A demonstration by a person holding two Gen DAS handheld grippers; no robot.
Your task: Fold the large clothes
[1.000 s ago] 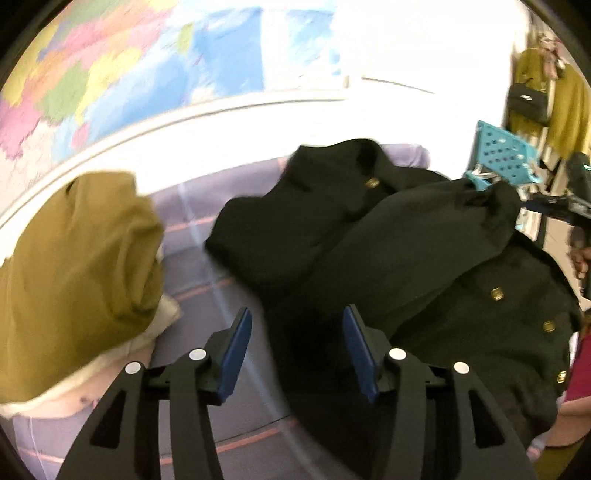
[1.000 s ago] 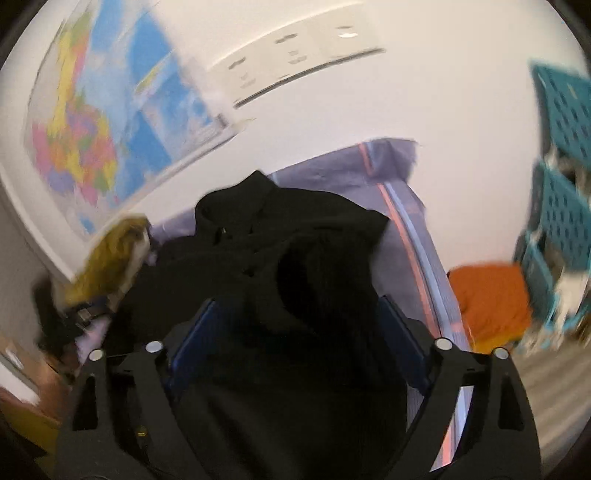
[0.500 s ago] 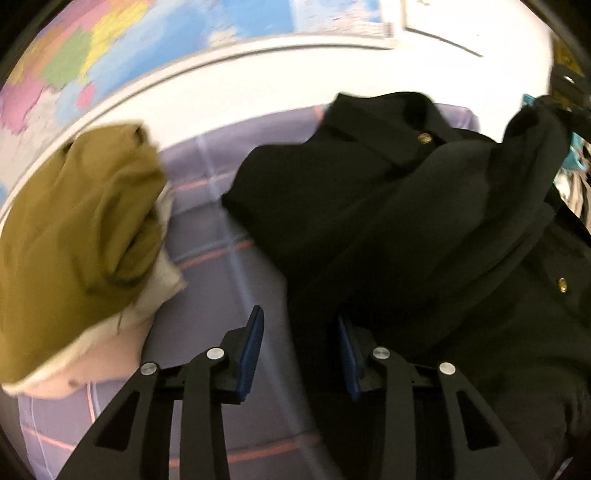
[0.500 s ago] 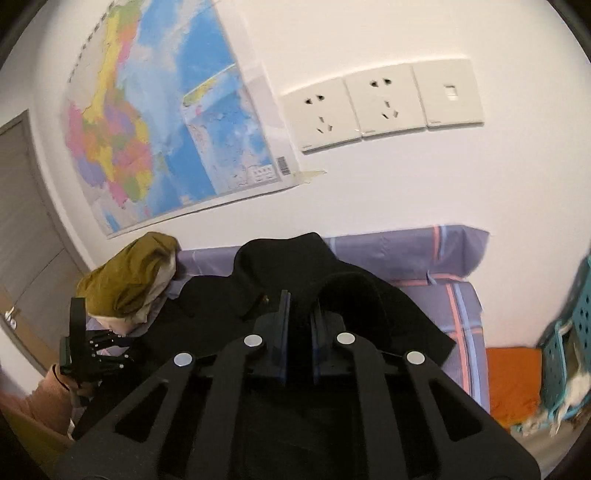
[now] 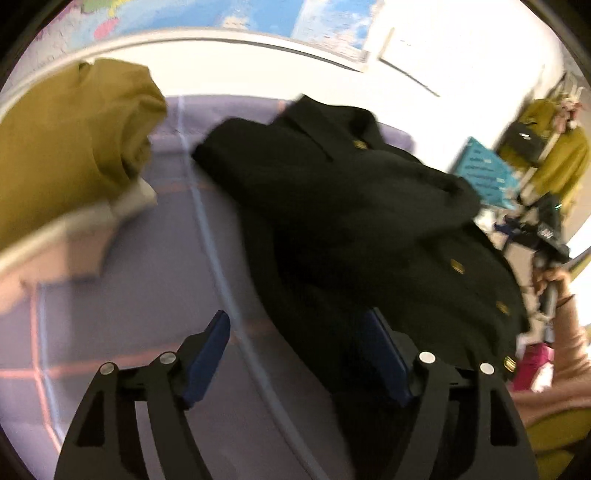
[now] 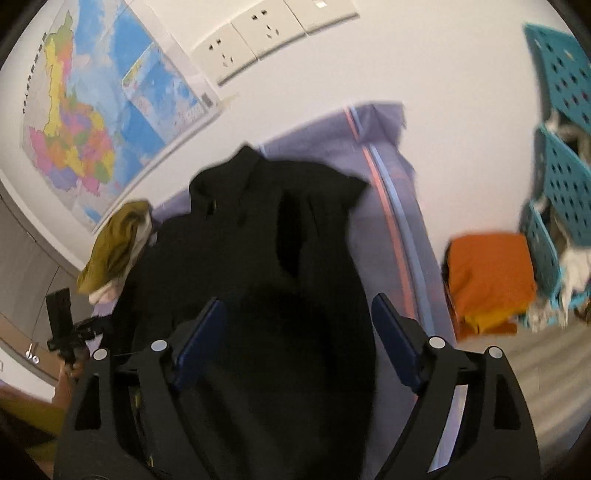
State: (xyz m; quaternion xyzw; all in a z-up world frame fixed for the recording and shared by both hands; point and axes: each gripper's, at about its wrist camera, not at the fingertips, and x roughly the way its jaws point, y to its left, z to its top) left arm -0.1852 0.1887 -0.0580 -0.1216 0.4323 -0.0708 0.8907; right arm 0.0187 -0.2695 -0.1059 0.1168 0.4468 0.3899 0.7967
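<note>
Black wool-like cloth fills the middle of both views: one black coat (image 5: 362, 221) is spread on a lilac checked sheet (image 5: 155, 295), with five brass buttons counted down its front in the left wrist view. The left gripper (image 5: 295, 354) is seen with its two blue-padded fingers (image 5: 207, 350) spread wide and opening; the coat's near edge lies against and partly over the right-hand finger, while the left-hand finger stands over bare sheet, and no cloth is pinched. The right gripper (image 6: 297, 339) is likewise seen wide and opening, its two fingers (image 6: 199, 339) set on either side of a rumpled fold of the coat (image 6: 280, 280), which runs forward between them without being pressed. Ahead and to the left of the left gripper's fingers, one olive garment (image 5: 70, 144) is stacked on a pale folded piece. Beyond the coat, one map (image 6: 99, 110) is fixed to the white wall, and three white wall plates (image 6: 266, 29) are counted above the right gripper's fingers. To the right of those fingers, one orange pile (image 6: 491, 277) lies beside three teal perforated crates (image 6: 565, 177). A person's hand (image 5: 554, 284) is seen at the far right of the left wrist view.
</note>
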